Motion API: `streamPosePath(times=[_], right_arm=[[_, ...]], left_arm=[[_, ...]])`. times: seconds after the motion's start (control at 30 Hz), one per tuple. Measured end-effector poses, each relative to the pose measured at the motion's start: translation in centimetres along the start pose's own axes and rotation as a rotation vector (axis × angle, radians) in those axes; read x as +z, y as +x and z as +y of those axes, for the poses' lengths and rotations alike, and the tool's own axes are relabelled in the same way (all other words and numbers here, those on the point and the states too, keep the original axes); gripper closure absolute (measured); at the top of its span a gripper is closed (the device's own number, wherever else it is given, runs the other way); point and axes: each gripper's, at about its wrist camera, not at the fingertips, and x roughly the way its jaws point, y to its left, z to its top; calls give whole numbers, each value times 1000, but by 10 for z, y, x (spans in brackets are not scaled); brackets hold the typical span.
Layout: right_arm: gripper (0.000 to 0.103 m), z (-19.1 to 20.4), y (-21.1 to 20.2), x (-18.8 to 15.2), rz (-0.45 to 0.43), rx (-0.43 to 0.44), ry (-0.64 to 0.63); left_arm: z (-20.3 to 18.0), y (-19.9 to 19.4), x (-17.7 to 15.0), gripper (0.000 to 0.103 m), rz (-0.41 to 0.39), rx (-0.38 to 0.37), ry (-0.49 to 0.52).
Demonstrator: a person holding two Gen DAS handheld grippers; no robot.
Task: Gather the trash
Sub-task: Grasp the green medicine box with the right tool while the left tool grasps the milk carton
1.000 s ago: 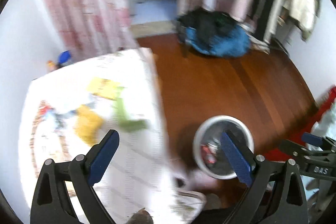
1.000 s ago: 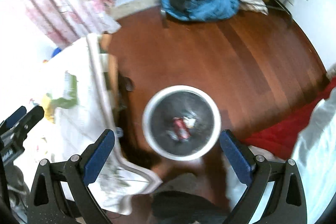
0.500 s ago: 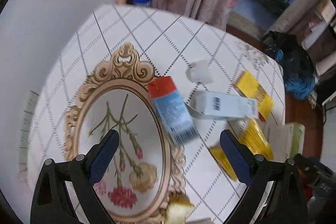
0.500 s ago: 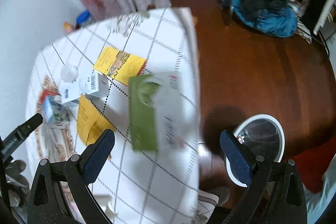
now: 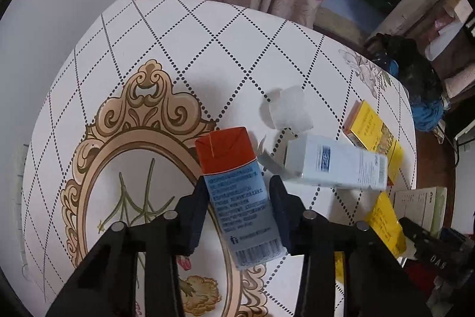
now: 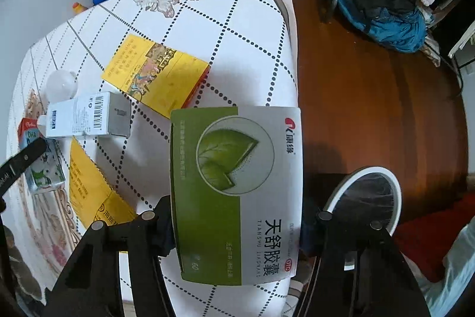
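1. Our left gripper (image 5: 239,202) is closed on a small red-and-blue carton (image 5: 237,192), its pads pressing both long sides, the carton low over the patterned table (image 5: 166,49).
2. Our right gripper (image 6: 237,225) clamps a wide green-and-white medicine box (image 6: 237,189) across its width, near the table's edge.
3. Left on the table: a white box (image 6: 89,116), yellow boxes (image 6: 157,76) and a crumpled white scrap (image 5: 289,112).
4. The bin (image 6: 368,204) stands on the floor just beside the table, we judge within easy reach for dropping both.
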Motion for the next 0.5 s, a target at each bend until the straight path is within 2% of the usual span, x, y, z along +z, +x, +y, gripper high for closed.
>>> streamPosePath(times=[0.03,0.2,0.37,0.5], right_arm=[[43,0,-1,-1,-4,3,-6],[44,-5,-16,-7,-43,28,4],[44,-8,-40,-22,-98,67,9],[44,-17,-67,-43,-149,109,20]], left_arm=[[-1,-2,-1,71,-5,14,13],[-5,-24,-7,73,-62,80,85],[-17,-59,-21,73,-156,121,155],[-31,-93,-36,73,-220,95,188]])
